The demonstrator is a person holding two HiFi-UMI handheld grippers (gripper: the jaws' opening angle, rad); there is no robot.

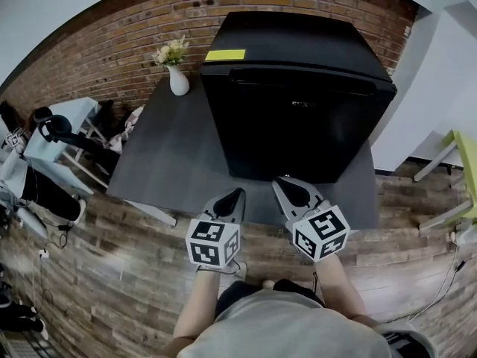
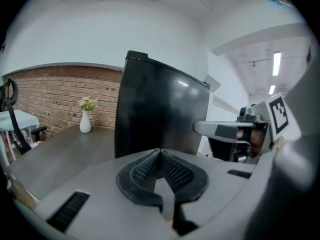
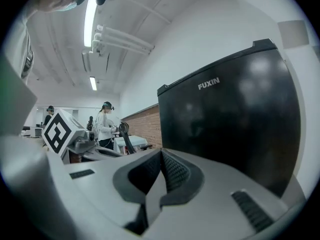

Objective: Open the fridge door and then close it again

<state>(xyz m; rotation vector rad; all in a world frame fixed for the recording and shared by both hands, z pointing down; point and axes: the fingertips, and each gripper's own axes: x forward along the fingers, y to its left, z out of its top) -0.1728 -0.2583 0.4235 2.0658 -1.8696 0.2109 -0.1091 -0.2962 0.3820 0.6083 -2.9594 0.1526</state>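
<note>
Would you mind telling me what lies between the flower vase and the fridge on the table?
Nothing: only a bare strip of the dark table separates the vase from the fridge, as the head view shows.

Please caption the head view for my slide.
Left gripper and right gripper, jaws shut, face closed black fridge on dark grey table.

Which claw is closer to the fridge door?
The right claw: in the head view its tip sits just before the fridge door, while the left claw hangs further back by the door's left corner.
</note>
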